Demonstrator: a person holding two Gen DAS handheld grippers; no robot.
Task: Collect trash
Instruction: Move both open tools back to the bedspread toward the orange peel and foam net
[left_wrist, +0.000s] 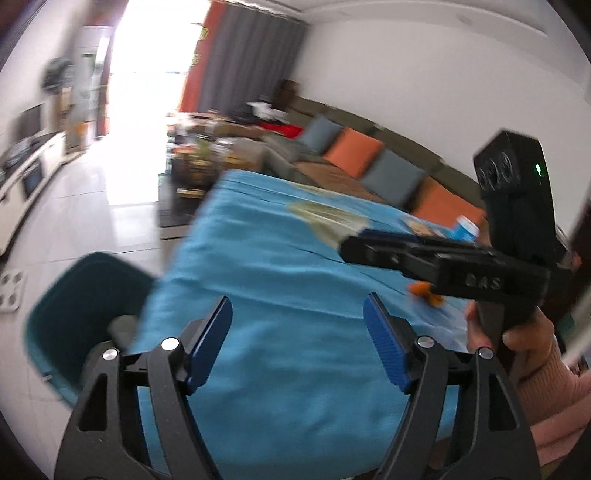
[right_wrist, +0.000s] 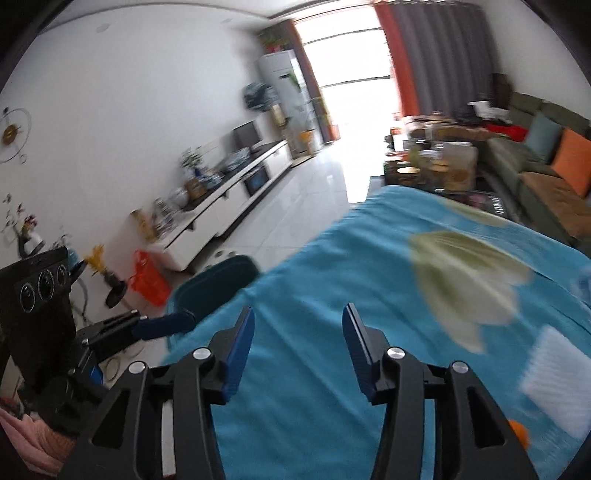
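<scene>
My left gripper (left_wrist: 298, 308) is open over a blue tablecloth (left_wrist: 280, 258), with nothing between its blue pads. To its left, a teal bin (left_wrist: 85, 295) stands on the floor beside the table. My right gripper (right_wrist: 298, 317) is also open and empty above the cloth. In the left wrist view the right gripper (left_wrist: 354, 243) reaches in from the right, held by a hand (left_wrist: 517, 332). Trash lies at the right: an orange scrap (left_wrist: 424, 293), a white ribbed piece (right_wrist: 554, 376), a blue cup (left_wrist: 465, 227) and a snack packet (left_wrist: 417, 227). The teal bin (right_wrist: 218, 284) shows past the table's left edge.
A sofa with orange and grey cushions (left_wrist: 354, 151) runs behind the table. A cluttered coffee table (right_wrist: 436, 166) stands beyond the far edge. A white low cabinet (right_wrist: 229, 195) lines the left wall, with an orange bag (right_wrist: 147, 277) on the tiled floor nearby.
</scene>
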